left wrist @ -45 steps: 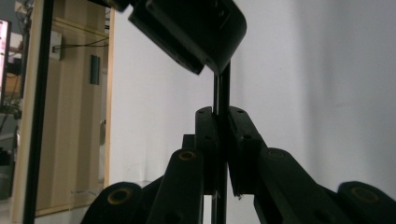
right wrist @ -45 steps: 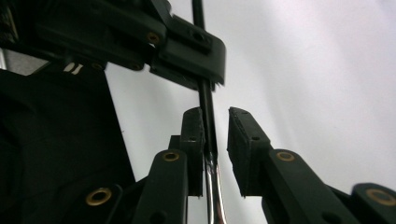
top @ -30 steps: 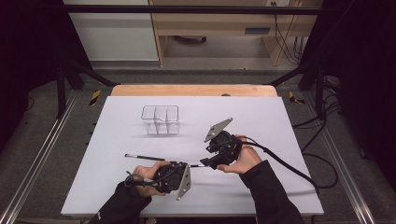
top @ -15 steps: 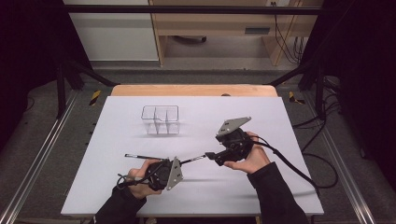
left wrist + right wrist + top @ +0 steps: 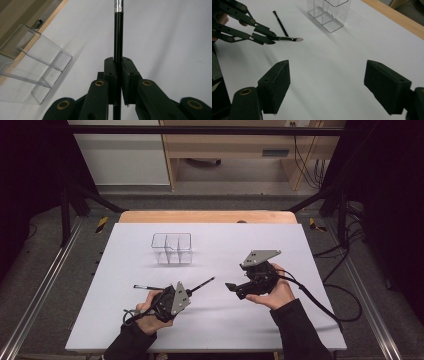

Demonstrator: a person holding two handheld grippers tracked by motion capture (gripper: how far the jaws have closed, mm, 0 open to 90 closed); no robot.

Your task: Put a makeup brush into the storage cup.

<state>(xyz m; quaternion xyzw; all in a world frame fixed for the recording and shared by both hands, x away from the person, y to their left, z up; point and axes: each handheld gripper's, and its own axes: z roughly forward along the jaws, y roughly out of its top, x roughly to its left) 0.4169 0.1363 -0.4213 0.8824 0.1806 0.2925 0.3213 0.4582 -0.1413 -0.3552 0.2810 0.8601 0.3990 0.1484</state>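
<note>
Left hand-held gripper (image 5: 189,292) clamped on black brush (image 5: 118,32), brush tip pointing away ahead of its jaws above tabletop (image 5: 250,245). Right hand-held gripper (image 5: 327,82) jaws wide apart, holding nothing, well apart from brush.

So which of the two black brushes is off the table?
The brush clamped in the left gripper, its pale tip toward the right gripper, is off the table. The other brush lies flat on the table behind it, untouched.

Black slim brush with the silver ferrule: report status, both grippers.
Left gripper shut on black slim brush, lifted. Right gripper open, holding nothing. Second black brush lies on the white table; clear plastic organiser unobstructed.
</note>
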